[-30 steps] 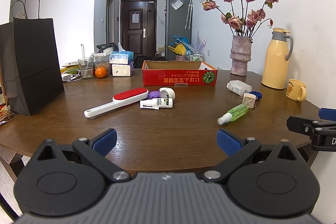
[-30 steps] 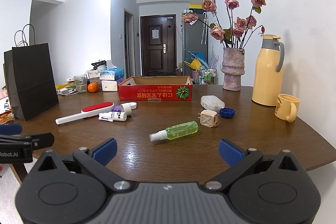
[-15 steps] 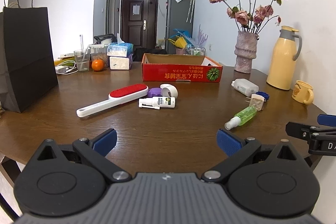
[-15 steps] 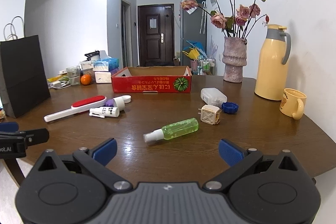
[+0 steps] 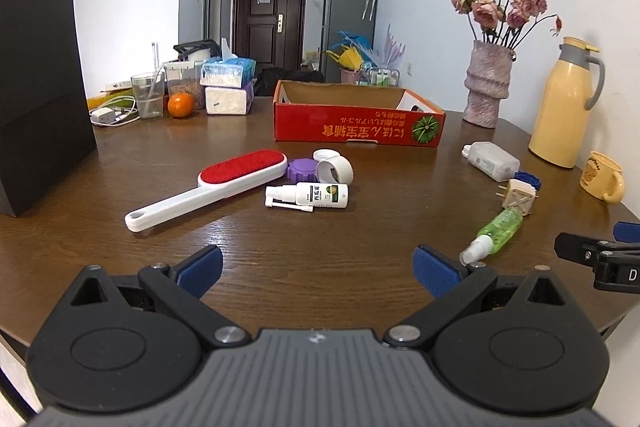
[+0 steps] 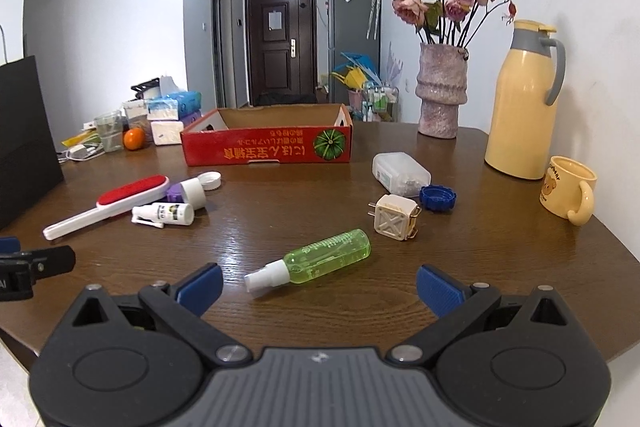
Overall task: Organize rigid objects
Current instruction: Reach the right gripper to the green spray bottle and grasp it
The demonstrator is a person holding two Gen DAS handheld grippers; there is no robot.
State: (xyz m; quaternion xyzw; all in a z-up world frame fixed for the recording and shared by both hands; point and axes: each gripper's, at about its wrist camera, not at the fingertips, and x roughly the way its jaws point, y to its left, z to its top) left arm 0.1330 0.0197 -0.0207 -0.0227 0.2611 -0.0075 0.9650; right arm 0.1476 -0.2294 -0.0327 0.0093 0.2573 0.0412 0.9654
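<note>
An open red cardboard box (image 5: 358, 125) (image 6: 267, 147) stands mid-table. Loose things lie before it: a red-and-white lint brush (image 5: 208, 189) (image 6: 105, 201), a small white spray bottle (image 5: 307, 195) (image 6: 164, 214), a purple lid (image 5: 303, 169), a white cap (image 5: 334, 169), a green spray bottle (image 6: 310, 263) (image 5: 494, 235), a beige plug adapter (image 6: 394, 218) (image 5: 518, 197), a blue lid (image 6: 438, 197) and a clear plastic bottle (image 6: 400, 169) (image 5: 490, 159). My left gripper (image 5: 316, 269) is open and empty, short of the brush. My right gripper (image 6: 320, 285) is open and empty, just short of the green bottle.
A black paper bag (image 5: 38, 99) stands at the left. A vase of roses (image 6: 442, 95), a yellow thermos (image 6: 524, 103) and a yellow mug (image 6: 568, 189) stand at the right. A glass, an orange (image 5: 181, 105) and tissue packs sit at the back left.
Both grippers have moved forward over the table edge, closer to the objects. Both stay open. Nothing on the table has moved.
</note>
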